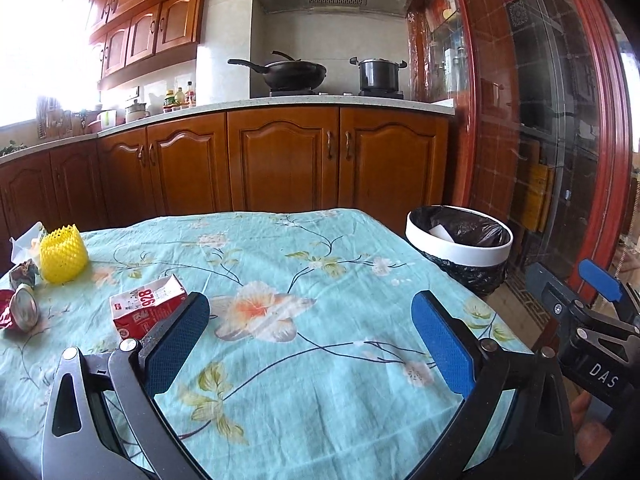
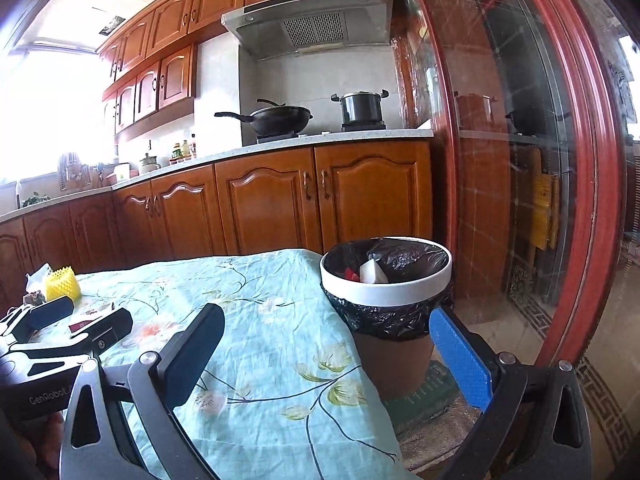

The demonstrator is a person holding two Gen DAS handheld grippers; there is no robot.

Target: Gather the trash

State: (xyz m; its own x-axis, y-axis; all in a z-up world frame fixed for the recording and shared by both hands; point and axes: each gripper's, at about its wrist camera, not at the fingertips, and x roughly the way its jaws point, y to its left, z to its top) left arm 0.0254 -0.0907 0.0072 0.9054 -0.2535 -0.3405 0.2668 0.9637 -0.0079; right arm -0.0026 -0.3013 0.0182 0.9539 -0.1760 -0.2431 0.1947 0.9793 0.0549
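Both grippers hang over the near side of the table, fingers spread wide with nothing between them. The left gripper has bare floral cloth ahead of it all the way to the far edge. Its left finger sits just beside the red carton. Farther left lie a can, a crumpled wrapper and yellow foam netting, close to the table's left edge. The right gripper straddles the table's right edge. Just beyond that edge stands the bin, lined with a black bag, some scraps already inside. Cabinets stand behind.
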